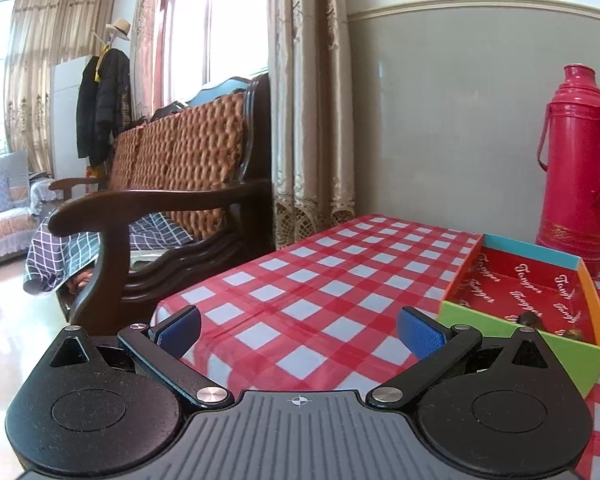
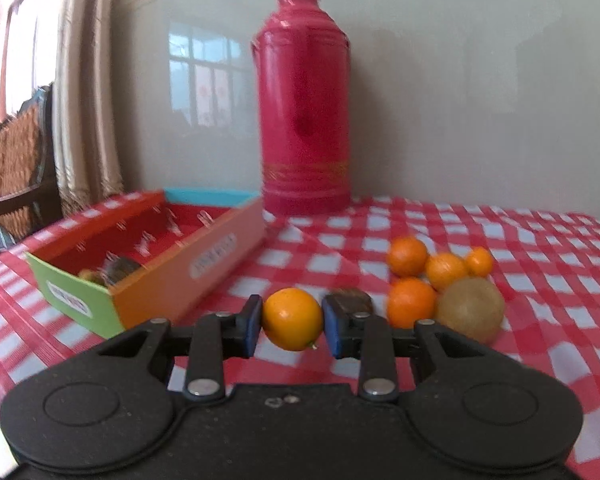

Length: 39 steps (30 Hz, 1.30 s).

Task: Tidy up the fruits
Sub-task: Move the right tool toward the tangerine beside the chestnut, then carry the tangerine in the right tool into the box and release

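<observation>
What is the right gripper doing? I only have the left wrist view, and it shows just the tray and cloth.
Observer: The right gripper is shut on an orange.
Operator: Any fruit left outside the tray?
Observer: Yes, four smaller oranges and a brown round fruit lie clustered on the checked cloth, right of the tray.
Operator: Is the held orange over the tray yet?
Observer: No, it appears just off the tray's near right corner, beside the orange wall. The left gripper is open with nothing between its fingers.
</observation>
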Available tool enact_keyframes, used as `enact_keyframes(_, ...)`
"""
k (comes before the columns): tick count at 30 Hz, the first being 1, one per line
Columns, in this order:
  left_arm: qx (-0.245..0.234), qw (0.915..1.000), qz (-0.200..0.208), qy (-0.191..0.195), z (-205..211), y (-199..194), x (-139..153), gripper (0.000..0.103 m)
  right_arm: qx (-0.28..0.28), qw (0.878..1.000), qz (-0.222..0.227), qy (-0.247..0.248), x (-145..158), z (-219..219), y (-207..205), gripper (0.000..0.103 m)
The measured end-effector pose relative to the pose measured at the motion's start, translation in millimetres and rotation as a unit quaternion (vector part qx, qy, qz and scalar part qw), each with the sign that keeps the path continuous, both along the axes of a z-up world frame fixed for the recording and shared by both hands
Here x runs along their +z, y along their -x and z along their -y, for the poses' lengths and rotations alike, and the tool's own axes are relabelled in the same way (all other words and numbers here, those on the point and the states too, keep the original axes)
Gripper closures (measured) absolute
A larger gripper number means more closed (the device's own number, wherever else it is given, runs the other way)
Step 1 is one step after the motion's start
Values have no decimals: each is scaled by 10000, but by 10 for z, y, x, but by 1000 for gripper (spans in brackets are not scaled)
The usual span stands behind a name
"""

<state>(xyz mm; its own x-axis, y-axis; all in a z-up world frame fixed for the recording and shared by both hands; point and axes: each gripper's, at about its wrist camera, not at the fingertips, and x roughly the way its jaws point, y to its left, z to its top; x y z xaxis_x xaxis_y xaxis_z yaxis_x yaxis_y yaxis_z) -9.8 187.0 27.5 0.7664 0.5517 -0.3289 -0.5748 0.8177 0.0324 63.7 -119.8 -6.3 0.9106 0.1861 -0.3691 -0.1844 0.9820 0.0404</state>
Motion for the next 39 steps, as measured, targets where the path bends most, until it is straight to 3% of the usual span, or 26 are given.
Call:
enact_keyframes(5, 199, 9998, -49, 29, -170, 79, -33, 0, 316, 9987, 360, -191, 92, -201, -12, 79)
enact_keyframes(13, 564, 9981, -180, -137, -406, 202, -103, 0, 799, 9949, 513, -331, 109, -572, -92, 79)
enact_keyframes(21, 765, 9965, -264, -195, -555, 261, -144, 0, 1170, 9919, 382, -304, 66, -843, -171, 79)
enact_keyframes(29, 775, 9963, -286, -244, -592, 265, -160, 0, 1196, 9921, 326, -207, 10, -965, -232, 78)
enact_keyframes(36, 697, 9965, -294, -343, -524, 247, -157, 0, 1260, 9911, 346, -251, -2, -959, -221, 72)
enact_keyframes(39, 668, 9967, -289, -367, -499, 252, -149, 0, 1312, 9901, 360, -351, 4, -940, -211, 63)
